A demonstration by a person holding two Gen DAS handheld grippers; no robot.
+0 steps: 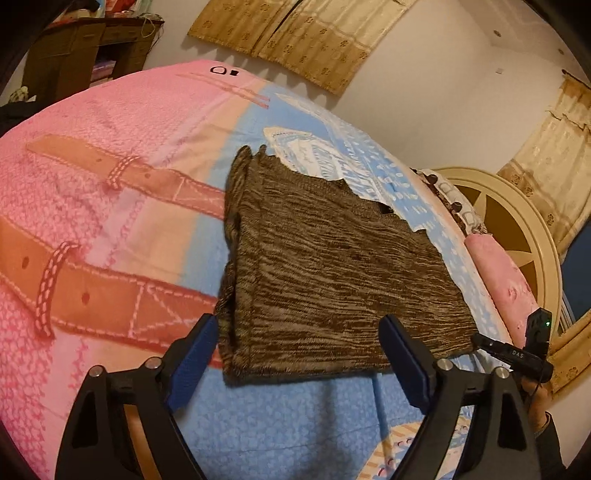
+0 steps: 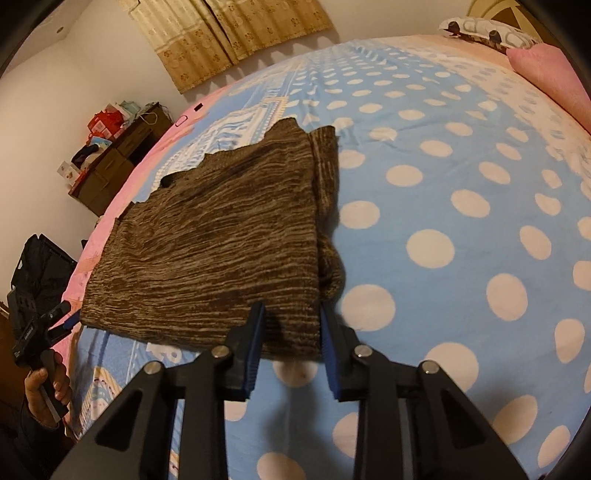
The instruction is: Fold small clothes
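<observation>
Knitwear, one piece: your brown garment (image 1: 332,273), a fuzzy knit streaked dark and tan, lies flat at the centre of both frames on the bed sheet (image 1: 110,206). Its far edge is jagged; one side is folded under into a thick, rounded roll.

Sheet: printed cotton, pink with orange belt-like straps at left of your left wrist view, pale blue with cream polka dots across your right wrist view.

Left gripper (image 1: 299,354): black frame, ribbed blue pads, held wide apart over the garment's near hem, gripping nothing.

Right gripper (image 2: 291,339): same build, pads narrowly apart, straddling the near corner of the knit; you cannot tell whether they pinch it.

Writing: "DAS" in small white letters on the black handle at lower right of your left wrist view.

Backdrop: gold patterned curtains (image 1: 295,33), dark wooden cabinet (image 2: 110,162) at upper left.
</observation>
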